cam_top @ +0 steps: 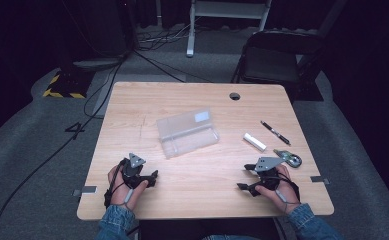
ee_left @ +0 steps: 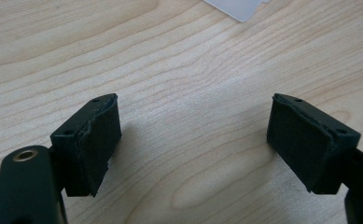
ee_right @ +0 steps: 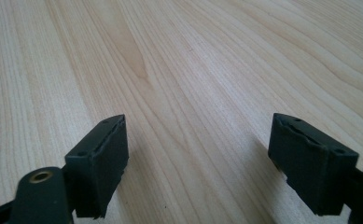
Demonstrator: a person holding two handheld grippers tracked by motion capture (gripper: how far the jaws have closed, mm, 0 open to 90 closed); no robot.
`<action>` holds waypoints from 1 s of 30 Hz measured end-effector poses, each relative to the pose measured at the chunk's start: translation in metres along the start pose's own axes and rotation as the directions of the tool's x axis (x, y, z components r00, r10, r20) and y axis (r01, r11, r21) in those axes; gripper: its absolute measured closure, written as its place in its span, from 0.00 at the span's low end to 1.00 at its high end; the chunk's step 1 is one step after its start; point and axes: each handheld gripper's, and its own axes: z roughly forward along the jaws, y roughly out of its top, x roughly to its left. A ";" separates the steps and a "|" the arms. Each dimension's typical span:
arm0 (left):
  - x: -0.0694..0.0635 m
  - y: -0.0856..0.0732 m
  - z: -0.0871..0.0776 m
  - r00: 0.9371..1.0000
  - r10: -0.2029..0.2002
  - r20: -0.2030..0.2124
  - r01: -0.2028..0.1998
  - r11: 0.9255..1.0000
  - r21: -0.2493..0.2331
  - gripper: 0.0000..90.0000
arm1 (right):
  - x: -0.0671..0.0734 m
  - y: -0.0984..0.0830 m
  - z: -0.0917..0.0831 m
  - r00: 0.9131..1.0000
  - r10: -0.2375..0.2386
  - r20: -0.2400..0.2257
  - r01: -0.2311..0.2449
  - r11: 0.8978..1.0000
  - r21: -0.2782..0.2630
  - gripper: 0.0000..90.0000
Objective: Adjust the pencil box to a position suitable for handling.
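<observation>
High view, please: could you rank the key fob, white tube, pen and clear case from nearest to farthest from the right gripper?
From the right gripper:
1. Key fob, just right.
2. White tube, beyond.
3. Pen, farther right.
4. Clear case, table centre.

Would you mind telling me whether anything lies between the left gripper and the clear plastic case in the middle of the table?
Nothing visible does. The left gripper rests open on the table, and only bare wood lies between it and the clear plastic case. The pen and white stick lie off to the right.
</observation>
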 end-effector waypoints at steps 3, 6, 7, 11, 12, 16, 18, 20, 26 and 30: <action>0.001 -0.001 -0.001 1.000 0.000 0.003 0.000 1.000 -0.002 0.22 | 0.000 0.000 0.000 1.000 0.004 0.003 -0.004 1.000 0.001 0.23; 0.005 0.001 -0.007 1.000 -0.025 0.000 0.025 1.000 0.009 0.27 | 0.000 0.001 0.001 1.000 0.007 0.004 -0.007 1.000 0.000 0.23; 0.007 0.001 -0.009 1.000 -0.030 -0.004 0.030 1.000 0.001 0.27 | 0.000 0.001 0.001 1.000 0.007 0.004 -0.007 1.000 0.000 0.23; 0.011 0.007 -0.016 0.998 -0.055 0.008 0.055 0.998 -0.023 0.29 | 0.000 0.001 0.001 1.000 0.007 0.004 -0.007 1.000 0.001 0.23; 0.011 0.009 -0.017 0.999 -0.053 0.010 0.053 0.998 -0.028 0.29 | 0.000 0.001 0.001 1.000 0.007 0.004 -0.007 1.000 0.000 0.23; 0.010 0.017 -0.022 0.999 -0.039 0.013 0.040 0.998 -0.050 0.30 | 0.000 0.001 0.001 1.000 0.007 0.004 -0.007 1.000 0.000 0.23; 0.009 0.019 -0.024 0.999 -0.039 0.015 0.040 0.998 -0.055 0.30 | 0.000 0.001 0.001 1.000 0.006 0.004 -0.006 1.000 0.000 0.23; 0.006 0.026 -0.026 0.999 -0.028 0.025 0.030 0.997 -0.071 0.30 | 0.000 0.001 0.001 1.000 0.006 0.005 -0.006 1.000 0.000 0.23; 0.003 0.040 -0.026 0.999 -0.015 0.039 0.019 0.996 -0.089 0.31 | 0.000 0.001 0.001 1.000 0.006 0.005 -0.006 1.000 0.000 0.23; 0.001 0.047 -0.023 0.999 -0.004 0.046 0.008 0.995 -0.099 0.31 | 0.000 0.001 0.001 1.000 0.005 0.005 -0.005 1.000 0.000 0.23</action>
